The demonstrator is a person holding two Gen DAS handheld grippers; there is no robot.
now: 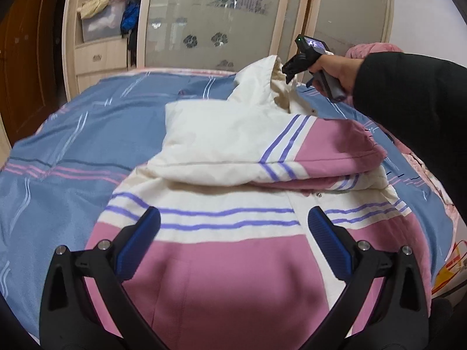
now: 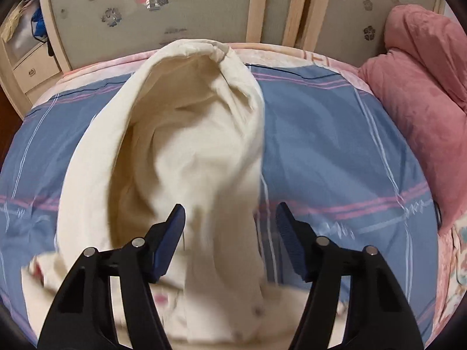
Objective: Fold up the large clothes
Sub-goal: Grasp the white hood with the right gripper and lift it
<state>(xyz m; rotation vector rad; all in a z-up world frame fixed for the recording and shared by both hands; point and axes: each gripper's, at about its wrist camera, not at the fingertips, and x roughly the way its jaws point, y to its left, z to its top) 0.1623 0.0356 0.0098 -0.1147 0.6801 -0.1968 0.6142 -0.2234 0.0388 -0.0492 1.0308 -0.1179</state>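
— Two grippers over one jacket (image 1: 221, 192). Where does it lie?

— On the bed (image 1: 58, 151), across the middle of the blue striped cover, with its pink hem toward the near edge. A sleeve (image 1: 262, 143) is folded across the chest, and the cream hood (image 2: 186, 110) points toward the far edge, opening upward.

— What is the left gripper (image 1: 233, 227) doing?

— It hangs over the pink and white body of the jacket with its jaws wide and nothing between the pads.

— And the right gripper (image 2: 230, 233)?

— A hand (image 1: 338, 73) in a black sleeve (image 1: 408, 105) holds it at the hood. From its own camera the jaws stand partly apart, the hood's right-hand rim lying between the blue pads. The picture is blurred there, so I cannot see the pads pressing the cloth.

— What crowds the bed?

— A pink pillow (image 2: 423, 122) is bunched at the far right corner, just clear of the hood. Beyond the far edge stands a wardrobe (image 1: 227, 14) with frosted flowered doors, and its open shelves (image 1: 99, 17) on the left are stuffed with clothes. A dark wooden door (image 1: 26, 58) stands further left.

— Where is there room?

— Bare cover runs wide along the left side of the jacket, up to the far left corner. On the right only a narrow strip of cover shows between jacket and bed edge, wider up beside the hood.
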